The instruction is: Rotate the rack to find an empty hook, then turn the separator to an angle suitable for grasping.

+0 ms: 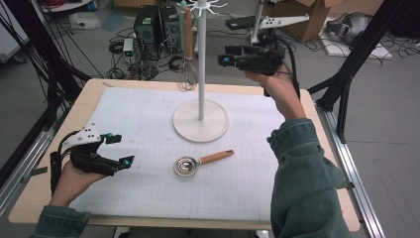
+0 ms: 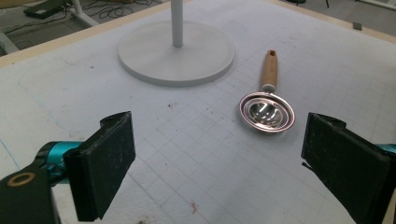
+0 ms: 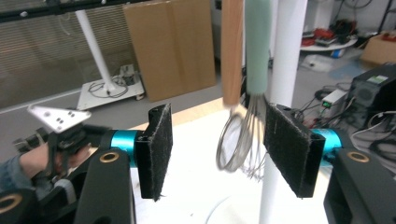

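A white stand [image 1: 200, 121] with hooks at its top rises from a round base at the middle back of the mat. Wire whisk loops [image 1: 187, 82] hang from it below a wooden handle [image 3: 232, 51] and a mint-green handle [image 3: 258, 46]. My right gripper [image 1: 225, 54] is held high, just right of the pole. In the right gripper view its jaws [image 3: 217, 149] stand open with the whisk wires [image 3: 233, 144] between them, not pressed. A small metal cup with a wooden handle [image 1: 187, 165] lies on the mat. My left gripper [image 1: 124, 148] rests open at the left, facing that cup [image 2: 267, 112].
A white gridded mat [image 1: 129, 114] covers the wooden table [image 1: 29, 198]. Computer towers [image 1: 148, 25], cables and cardboard boxes [image 1: 307, 20] stand on the floor behind. Black frame legs [image 1: 346, 74] flank the table on the right.
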Demonstrator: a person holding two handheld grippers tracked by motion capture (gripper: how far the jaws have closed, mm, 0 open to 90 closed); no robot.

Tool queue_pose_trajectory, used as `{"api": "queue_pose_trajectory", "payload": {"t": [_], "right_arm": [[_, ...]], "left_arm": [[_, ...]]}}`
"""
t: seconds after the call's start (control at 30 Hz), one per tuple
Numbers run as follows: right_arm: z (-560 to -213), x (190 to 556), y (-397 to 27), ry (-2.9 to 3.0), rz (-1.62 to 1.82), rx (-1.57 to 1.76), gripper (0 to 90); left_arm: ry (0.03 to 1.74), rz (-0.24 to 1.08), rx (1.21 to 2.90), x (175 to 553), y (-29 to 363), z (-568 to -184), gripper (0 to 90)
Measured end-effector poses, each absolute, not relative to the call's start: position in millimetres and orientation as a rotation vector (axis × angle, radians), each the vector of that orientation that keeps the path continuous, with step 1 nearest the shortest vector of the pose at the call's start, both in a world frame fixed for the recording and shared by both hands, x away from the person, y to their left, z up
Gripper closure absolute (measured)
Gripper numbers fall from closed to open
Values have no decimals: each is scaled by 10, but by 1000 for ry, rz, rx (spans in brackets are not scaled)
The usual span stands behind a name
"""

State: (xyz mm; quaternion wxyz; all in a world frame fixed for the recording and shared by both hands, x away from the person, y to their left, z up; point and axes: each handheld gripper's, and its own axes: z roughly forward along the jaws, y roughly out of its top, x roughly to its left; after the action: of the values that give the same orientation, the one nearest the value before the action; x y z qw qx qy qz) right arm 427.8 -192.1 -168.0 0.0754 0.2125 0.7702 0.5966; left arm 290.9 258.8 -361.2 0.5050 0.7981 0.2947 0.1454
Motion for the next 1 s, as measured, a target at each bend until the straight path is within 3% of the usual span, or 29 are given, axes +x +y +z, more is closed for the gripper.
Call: {"api": "queue_pose_trajectory", "payload": {"t": [0.33,1.0], "right_arm": [[-2039,4139,-2132,2302,1802,693,360],[-2745,3888,-2349,2304,1788,823,330]], "left_arm": [[717,338,1920,2914,2585,-3630,103],[691,316,1934,2924,2503,-3641,103]]}}
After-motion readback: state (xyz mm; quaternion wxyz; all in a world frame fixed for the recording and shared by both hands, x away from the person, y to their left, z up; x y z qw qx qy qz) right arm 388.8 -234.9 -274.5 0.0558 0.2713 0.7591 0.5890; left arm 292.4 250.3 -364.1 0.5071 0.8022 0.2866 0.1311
